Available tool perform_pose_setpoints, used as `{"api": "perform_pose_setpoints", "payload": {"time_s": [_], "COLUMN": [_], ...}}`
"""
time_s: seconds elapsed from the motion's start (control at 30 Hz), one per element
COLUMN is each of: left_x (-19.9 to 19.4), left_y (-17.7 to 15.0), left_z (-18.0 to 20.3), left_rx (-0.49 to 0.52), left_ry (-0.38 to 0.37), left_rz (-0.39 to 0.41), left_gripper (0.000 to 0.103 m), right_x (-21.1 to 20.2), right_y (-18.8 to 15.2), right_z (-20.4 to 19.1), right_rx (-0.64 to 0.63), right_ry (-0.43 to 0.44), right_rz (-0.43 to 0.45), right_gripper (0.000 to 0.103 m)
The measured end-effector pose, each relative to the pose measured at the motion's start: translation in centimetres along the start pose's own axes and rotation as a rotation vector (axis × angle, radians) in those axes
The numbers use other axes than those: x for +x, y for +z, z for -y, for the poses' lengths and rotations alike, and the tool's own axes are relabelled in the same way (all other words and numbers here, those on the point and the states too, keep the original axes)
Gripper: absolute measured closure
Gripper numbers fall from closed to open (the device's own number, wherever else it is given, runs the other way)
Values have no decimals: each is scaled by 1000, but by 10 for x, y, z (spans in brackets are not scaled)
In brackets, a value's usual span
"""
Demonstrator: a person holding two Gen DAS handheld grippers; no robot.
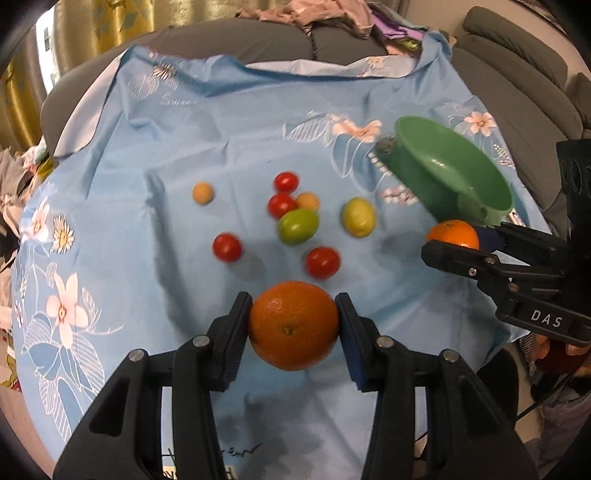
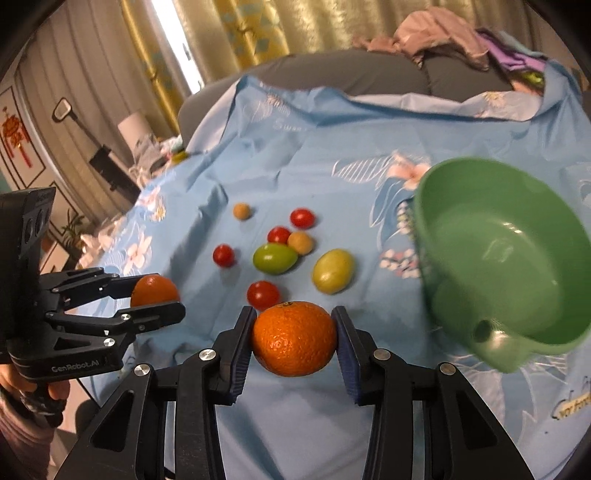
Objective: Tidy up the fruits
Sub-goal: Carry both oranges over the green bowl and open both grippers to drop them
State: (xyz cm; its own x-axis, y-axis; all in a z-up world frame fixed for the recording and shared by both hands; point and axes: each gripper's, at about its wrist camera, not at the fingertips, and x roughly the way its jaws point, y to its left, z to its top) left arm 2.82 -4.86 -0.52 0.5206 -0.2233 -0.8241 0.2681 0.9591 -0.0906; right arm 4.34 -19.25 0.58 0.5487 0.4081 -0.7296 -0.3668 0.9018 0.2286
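Ahead of our fingers lies a pale blue floral cloth (image 1: pixel 229 122), creased, spread over a grey sofa (image 1: pixel 229 35) whose cushions rise beyond its far edge. Past the cushions we see a heap of pink and purple clothes (image 2: pixel 458 40), up and to the right of the fingers. Behind the sofa hang yellow patterned curtains (image 2: pixel 236 33), with bright daylight in the gap at a window (image 2: pixel 173 48) far to the upper left. Left of our right fingers, we find a pale wall with a red knot ornament (image 2: pixel 14 134) and a small potted plant (image 2: pixel 72 223).
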Motion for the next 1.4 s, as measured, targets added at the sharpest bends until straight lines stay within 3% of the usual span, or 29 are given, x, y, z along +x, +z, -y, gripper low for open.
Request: {"api": "perform_pose_setpoints", "payload": {"time_s": [0.6,1.03,1.4], "left_x": [3,37,66], "left_y": [66,103,113], "left_z": [79,129,151], "left_rx": [131,224,286], "left_ry": [-99,-137,-123], "left_rz": [67,44,15], "left_gripper": [58,58,58], "right_x": [-55,-62,-57], "right_y": [3,0,-2], "right_z": [60,99,119], "right_rx": [108,162,179], "right_ry": [-122,-200,-265], "right_rz": [156,184,179], "right_gripper": [59,59,59]}}
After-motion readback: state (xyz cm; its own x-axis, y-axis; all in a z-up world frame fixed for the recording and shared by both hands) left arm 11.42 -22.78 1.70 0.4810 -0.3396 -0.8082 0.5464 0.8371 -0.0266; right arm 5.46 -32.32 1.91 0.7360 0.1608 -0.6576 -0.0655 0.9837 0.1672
